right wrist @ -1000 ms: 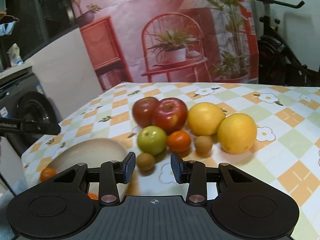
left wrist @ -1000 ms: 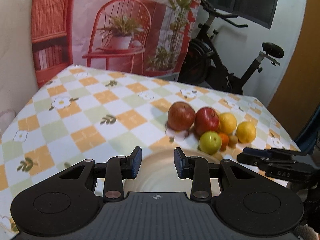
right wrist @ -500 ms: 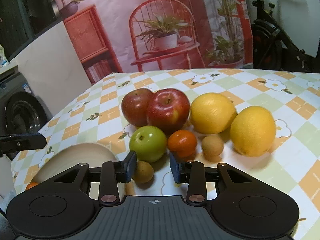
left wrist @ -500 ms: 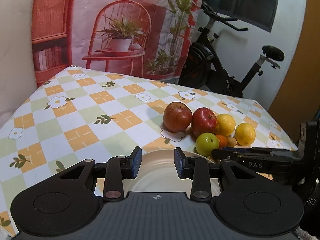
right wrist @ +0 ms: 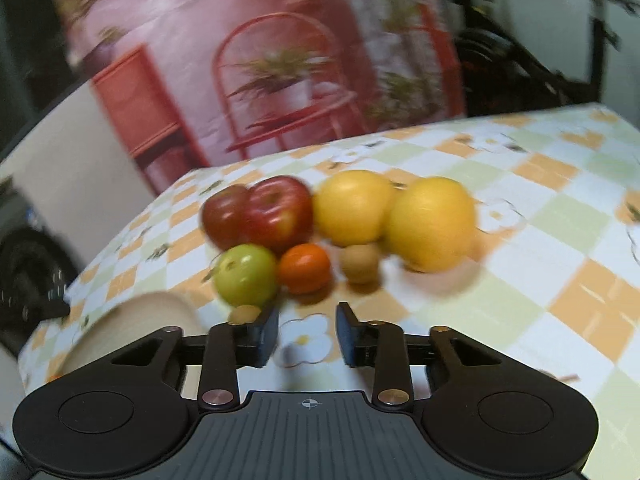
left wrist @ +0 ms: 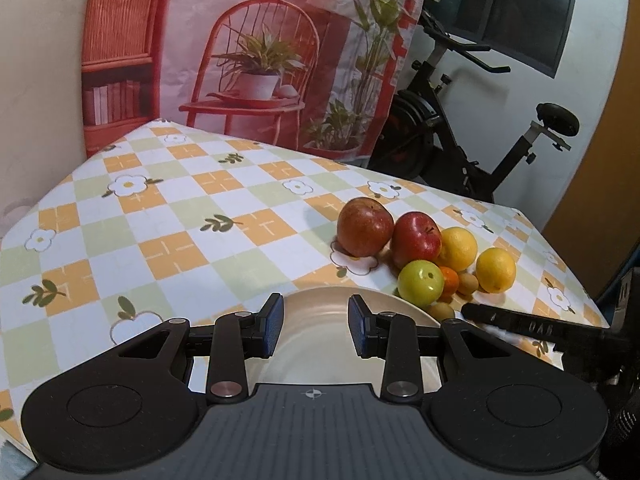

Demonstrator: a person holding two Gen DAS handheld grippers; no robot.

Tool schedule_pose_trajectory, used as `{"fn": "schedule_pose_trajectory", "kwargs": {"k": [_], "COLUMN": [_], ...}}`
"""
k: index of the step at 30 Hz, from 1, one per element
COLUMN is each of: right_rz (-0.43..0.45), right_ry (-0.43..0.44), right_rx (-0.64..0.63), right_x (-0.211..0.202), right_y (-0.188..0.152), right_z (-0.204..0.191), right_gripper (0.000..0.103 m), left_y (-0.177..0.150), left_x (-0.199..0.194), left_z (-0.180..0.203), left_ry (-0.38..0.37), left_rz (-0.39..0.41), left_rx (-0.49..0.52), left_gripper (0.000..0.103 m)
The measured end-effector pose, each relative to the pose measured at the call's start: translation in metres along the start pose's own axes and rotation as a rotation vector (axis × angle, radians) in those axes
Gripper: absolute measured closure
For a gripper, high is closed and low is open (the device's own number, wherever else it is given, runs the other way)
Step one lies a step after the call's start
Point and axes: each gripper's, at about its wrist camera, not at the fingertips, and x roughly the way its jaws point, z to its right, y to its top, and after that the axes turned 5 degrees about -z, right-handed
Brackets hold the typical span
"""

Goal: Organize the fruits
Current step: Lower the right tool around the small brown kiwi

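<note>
Two grippers hovered low over the checked table, fruit piled just beyond them.

The left gripper (left wrist: 316, 330) stood over the cream plate (left wrist: 320, 356), its jaws narrowly parted and empty. The right gripper (right wrist: 307, 334) had just been closing, nothing between its pads, a small brown fruit (right wrist: 244, 314) beside its left finger. Beyond lay a green apple (right wrist: 246, 274), a tangerine (right wrist: 305, 268), two red apples (right wrist: 276, 212) and two yellow citrus fruits (right wrist: 430, 222), clustered together on the tablecloth (left wrist: 180, 216).
</note>
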Motion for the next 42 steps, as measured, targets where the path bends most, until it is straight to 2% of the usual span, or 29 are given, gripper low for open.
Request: {"fn": "schedule_pose_trajectory", "kwargs": {"k": [6, 10, 13, 18, 24, 30, 35, 42], "right_rz": [0.053, 0.037, -0.013, -0.064, -0.125, -0.172, -0.205, -0.227], "right_ry": [0.004, 0.036, 0.053, 0.053, 0.127, 0.149, 0.137, 0.13], "right_rx": [-0.014, -0.128, -0.157, -0.094, 0.061, 0.166, 0.213, 0.272], "right_x": [-0.005, -0.002, 0.009, 0.022, 0.03, 0.04, 0.047, 0.049], "right_y": [-0.002, 0.005, 0.009, 0.011, 0.015, 0.019, 0.021, 0.022], "right_z": [0.0, -0.023, -0.035, -0.036, -0.023, -0.019, -0.021, -0.021], "right_gripper": [0.072, 0.073, 0.074, 0.076, 0.076, 0.076, 0.072, 0.072], "left_y": [-0.003, -0.004, -0.005, -0.006, -0.006, -0.005, -0.005, -0.005], "left_x": [0.001, 0.001, 0.002, 0.002, 0.002, 0.001, 0.001, -0.001], "left_z": [0.001, 0.002, 0.003, 0.002, 0.001, -0.002, -0.001, -0.003], "left_ry": [0.0, -0.005, -0.004, 0.0, -0.004, 0.0, -0.002, 0.002], "left_rz": [-0.005, -0.007, -0.008, -0.006, -0.002, 0.001, 0.002, 0.009], "left_rx": [0.0, 0.002, 0.005, 0.001, 0.005, -0.005, -0.003, -0.014], "left_gripper": [0.066, 0.066, 0.066, 0.066, 0.066, 0.066, 0.066, 0.066]}}
